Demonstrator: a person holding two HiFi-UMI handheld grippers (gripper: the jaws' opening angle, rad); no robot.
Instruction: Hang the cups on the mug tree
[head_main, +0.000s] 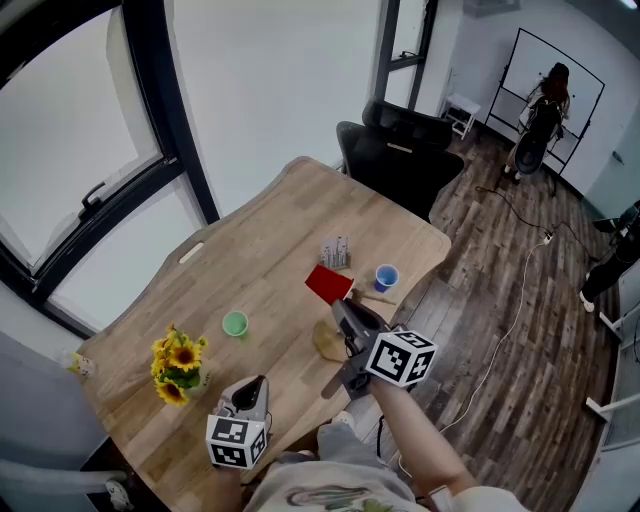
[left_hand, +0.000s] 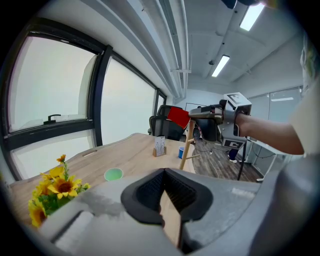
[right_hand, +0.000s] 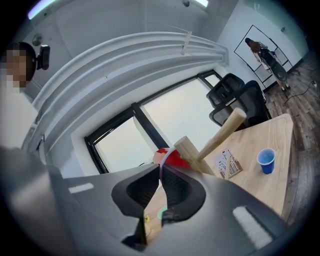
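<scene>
Holding my right gripper (head_main: 343, 310) level, arm outstretched, I pinched the red cup (head_main: 328, 283) by its rim beside the mug tree (right_hand: 222, 132); my left gripper (head_main: 252, 388) pointed downward, jaws together, empty.

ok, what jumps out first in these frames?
The red cup, pinched by its rim in the right gripper, raised beside the top of the mug tree at the right side of the table. Then the sunflowers at its near left corner, with a green cup and a blue cup standing on it.

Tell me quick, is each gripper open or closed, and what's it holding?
Left gripper: closed, holding nothing.
Right gripper: closed on the red cup.
</scene>
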